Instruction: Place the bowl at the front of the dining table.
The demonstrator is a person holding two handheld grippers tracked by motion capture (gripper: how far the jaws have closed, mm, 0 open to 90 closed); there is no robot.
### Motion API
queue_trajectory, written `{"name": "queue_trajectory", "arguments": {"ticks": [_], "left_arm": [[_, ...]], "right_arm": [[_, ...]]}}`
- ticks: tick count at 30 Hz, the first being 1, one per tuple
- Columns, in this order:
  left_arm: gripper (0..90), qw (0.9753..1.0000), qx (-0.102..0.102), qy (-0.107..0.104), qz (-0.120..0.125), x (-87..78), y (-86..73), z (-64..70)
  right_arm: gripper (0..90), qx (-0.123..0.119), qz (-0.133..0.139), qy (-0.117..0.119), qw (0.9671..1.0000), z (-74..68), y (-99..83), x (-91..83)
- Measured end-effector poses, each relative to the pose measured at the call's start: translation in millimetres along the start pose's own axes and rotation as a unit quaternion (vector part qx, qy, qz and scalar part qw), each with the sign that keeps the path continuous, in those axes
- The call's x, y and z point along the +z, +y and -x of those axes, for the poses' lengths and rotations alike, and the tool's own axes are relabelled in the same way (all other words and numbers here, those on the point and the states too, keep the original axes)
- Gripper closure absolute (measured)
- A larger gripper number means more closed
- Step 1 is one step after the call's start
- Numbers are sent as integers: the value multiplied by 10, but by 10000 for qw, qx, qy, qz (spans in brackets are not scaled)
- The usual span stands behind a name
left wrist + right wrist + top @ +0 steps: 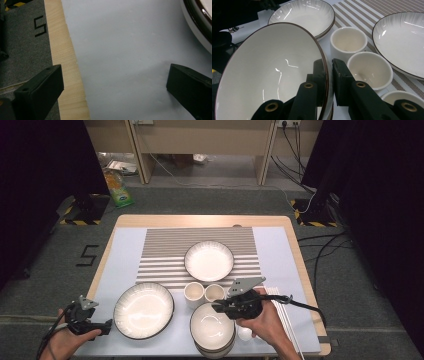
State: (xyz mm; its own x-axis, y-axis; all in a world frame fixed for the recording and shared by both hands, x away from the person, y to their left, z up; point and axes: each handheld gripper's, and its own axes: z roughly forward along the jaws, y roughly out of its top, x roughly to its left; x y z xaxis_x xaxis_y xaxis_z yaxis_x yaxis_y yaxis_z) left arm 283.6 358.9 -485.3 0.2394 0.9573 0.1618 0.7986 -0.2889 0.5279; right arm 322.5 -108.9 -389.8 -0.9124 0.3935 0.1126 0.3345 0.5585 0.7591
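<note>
- High view: fixed above my side, facing forward and down over the whole pale wooden table.
- My left gripper view: close, over the table's left edge.
- My right gripper view: very near the white dark-rimmed ceramic bowl, shared with the high view.

Count of crockery and tools on the bench

Two wide plates: one on the striped mat, one off the mat's near-left corner. Two small cups side by side at the mat's near edge. One stack of bowls nearer than the cups. Two hand-held grippers.
</note>
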Motion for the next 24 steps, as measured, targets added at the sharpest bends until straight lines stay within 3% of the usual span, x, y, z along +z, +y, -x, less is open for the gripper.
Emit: {"name": "queue_trajectory", "arguments": {"ticks": [24], "left_arm": [[0,10000,-19,-23,-6,3,-1,-6]], "right_arm": [[813,179,218,111,9995,73,67,-116]]}}
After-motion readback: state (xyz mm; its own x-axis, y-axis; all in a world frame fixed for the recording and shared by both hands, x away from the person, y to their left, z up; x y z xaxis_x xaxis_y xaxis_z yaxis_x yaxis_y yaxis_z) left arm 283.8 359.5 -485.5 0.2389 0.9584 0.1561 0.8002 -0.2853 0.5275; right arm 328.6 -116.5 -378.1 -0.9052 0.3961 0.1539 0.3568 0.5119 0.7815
